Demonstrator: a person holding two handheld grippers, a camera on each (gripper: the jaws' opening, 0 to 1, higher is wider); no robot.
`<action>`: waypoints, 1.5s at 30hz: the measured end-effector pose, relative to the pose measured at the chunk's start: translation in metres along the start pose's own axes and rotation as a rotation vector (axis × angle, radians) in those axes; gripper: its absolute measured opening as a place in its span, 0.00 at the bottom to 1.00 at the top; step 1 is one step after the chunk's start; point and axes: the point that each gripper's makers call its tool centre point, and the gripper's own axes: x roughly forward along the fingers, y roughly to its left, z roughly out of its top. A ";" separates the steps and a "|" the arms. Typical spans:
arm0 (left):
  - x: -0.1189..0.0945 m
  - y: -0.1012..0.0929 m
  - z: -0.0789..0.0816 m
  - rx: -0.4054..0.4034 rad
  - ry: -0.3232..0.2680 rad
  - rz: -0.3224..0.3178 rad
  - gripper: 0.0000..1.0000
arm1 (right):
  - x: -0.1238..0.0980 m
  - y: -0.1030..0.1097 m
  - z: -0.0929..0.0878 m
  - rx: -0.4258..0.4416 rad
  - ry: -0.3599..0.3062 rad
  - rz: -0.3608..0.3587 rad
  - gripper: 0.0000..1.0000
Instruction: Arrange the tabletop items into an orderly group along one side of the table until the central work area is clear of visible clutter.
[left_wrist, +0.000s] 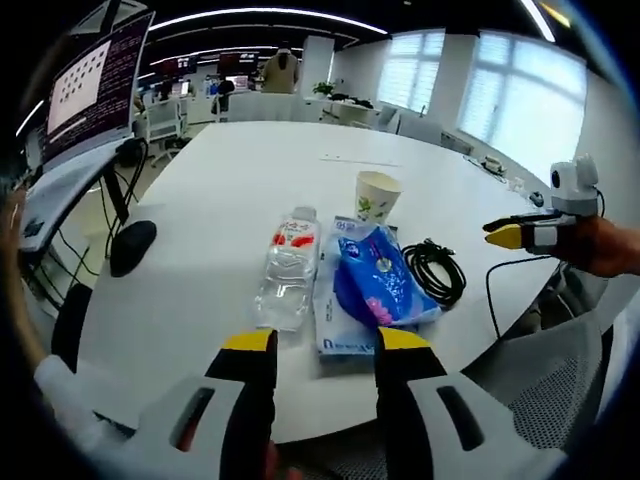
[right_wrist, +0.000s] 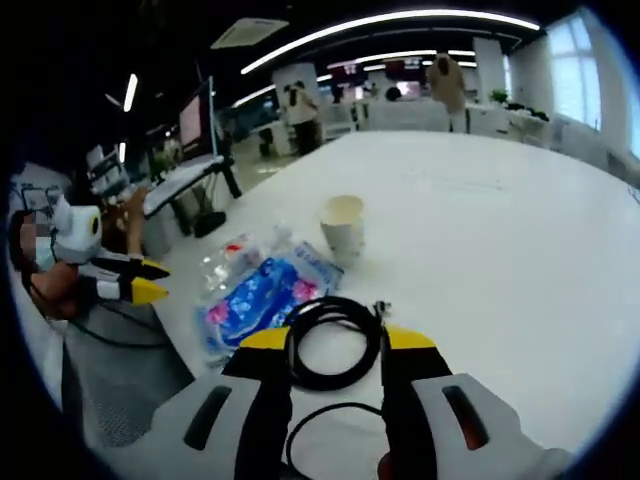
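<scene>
Ahead of the spread-jawed left gripper (left_wrist: 327, 341): one bottle (left_wrist: 288, 268), one tissue pack (left_wrist: 372, 280), one cup (left_wrist: 377, 196), one cable (left_wrist: 434, 270). Right gripper (right_wrist: 337, 341) parted, straddling the cable.

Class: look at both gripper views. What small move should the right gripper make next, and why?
Probably ease the right gripper forward and close on the coiled black cable: its open jaws already frame the coil, which lies beside the blue tissue pack.

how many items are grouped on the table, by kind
water bottle: 1
paper cup: 1
blue tissue pack: 1
white wipes pack: 1
black coiled cable: 1
black mouse: 1
total: 6
</scene>
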 end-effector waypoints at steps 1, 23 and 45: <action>0.002 0.000 0.002 0.004 0.000 -0.001 0.38 | -0.002 0.001 -0.002 0.003 0.003 -0.001 0.33; 0.048 0.017 0.059 0.010 -0.033 -0.024 0.39 | -0.024 0.014 -0.004 0.093 -0.007 -0.009 0.34; 0.074 0.028 0.066 -0.073 -0.014 -0.037 0.46 | -0.036 0.009 -0.006 0.109 0.007 -0.015 0.42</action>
